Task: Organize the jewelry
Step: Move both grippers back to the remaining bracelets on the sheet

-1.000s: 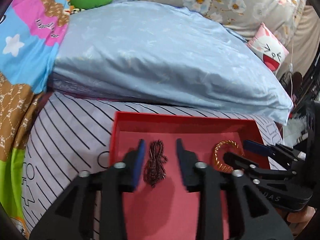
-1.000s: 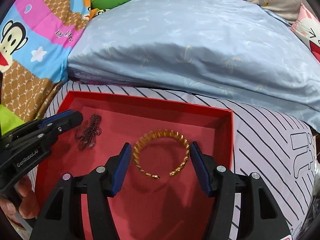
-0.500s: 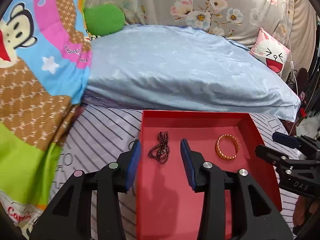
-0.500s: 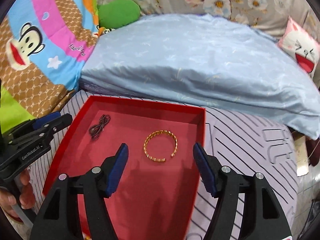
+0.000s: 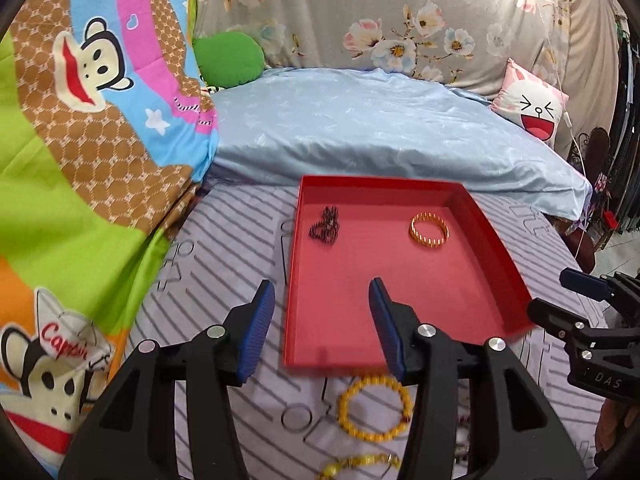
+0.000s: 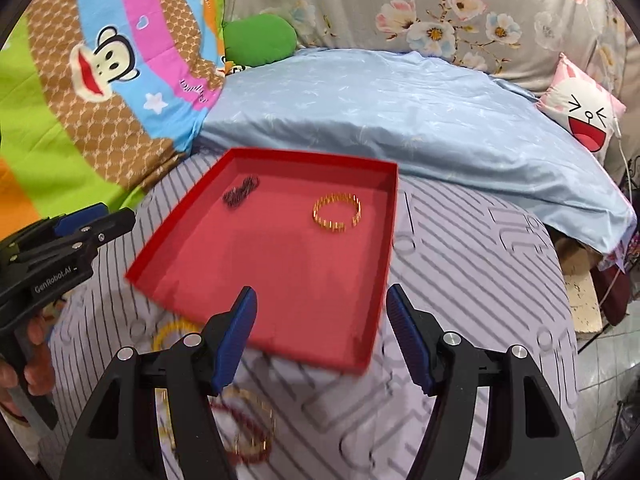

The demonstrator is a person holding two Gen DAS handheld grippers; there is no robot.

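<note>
Pulled both grippers back toward the near side since a second ago, so the red tray (image 5: 496,248) now sits far of the jaws with two pieces parked in it: one dark beaded strand (image 5: 325,230) far left, one gold bangle (image 5: 429,230) far right, well apart, probably to avoid tangles. Left gripper (image 5: 322,324) opening with nothing between, right gripper (image 6: 320,336) wide and empty. Near side, outside the tray: one yellow bead bracelet (image 5: 374,408), plus blurry chains, can't count.

Bedroom, daylight on a crowded bed

Ahead of the claw a pale blue pillow (image 5: 380,132) lies before a floral sheet (image 5: 400,12); the monkey-print quilt (image 5: 92,120) rises to its left, a laughing-face cushion (image 5: 532,108) and tiled floor (image 6: 608,344) to its right.
</note>
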